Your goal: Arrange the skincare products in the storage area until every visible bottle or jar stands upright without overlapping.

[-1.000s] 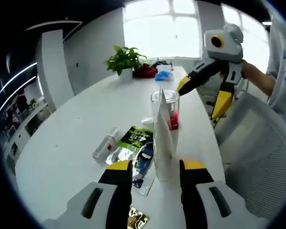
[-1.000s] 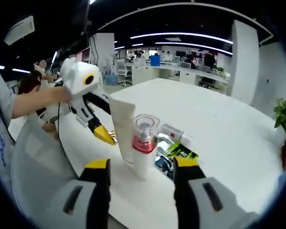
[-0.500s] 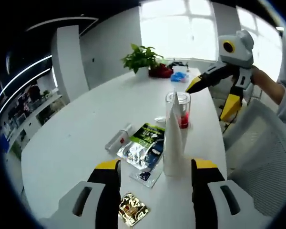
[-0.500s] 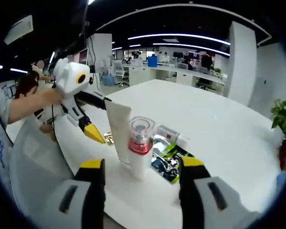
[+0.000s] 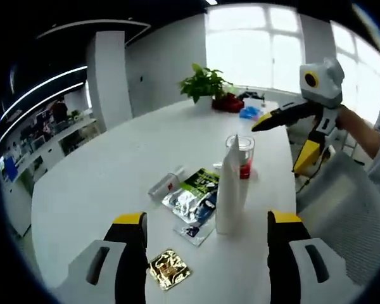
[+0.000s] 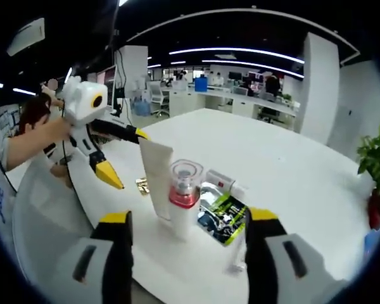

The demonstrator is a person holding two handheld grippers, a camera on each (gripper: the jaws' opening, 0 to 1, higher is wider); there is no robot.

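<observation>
The white worktop (image 5: 95, 183) carries the products in a cluster near its right edge: a white tube (image 5: 227, 190) stands upright just beside an upright clear-capped pump bottle (image 5: 242, 157), with flat sachets (image 5: 193, 199) and a small bottle (image 5: 165, 185) lying on its side to their left; a gold packet (image 5: 168, 270) lies nearest. The left claw (image 5: 206, 266) is spread and empty; the right claw (image 6: 185, 259) likewise. Judging from this, the lying bottle comes next; pinch it mid-body, tip it up and set it well apart from the tube.
</observation>
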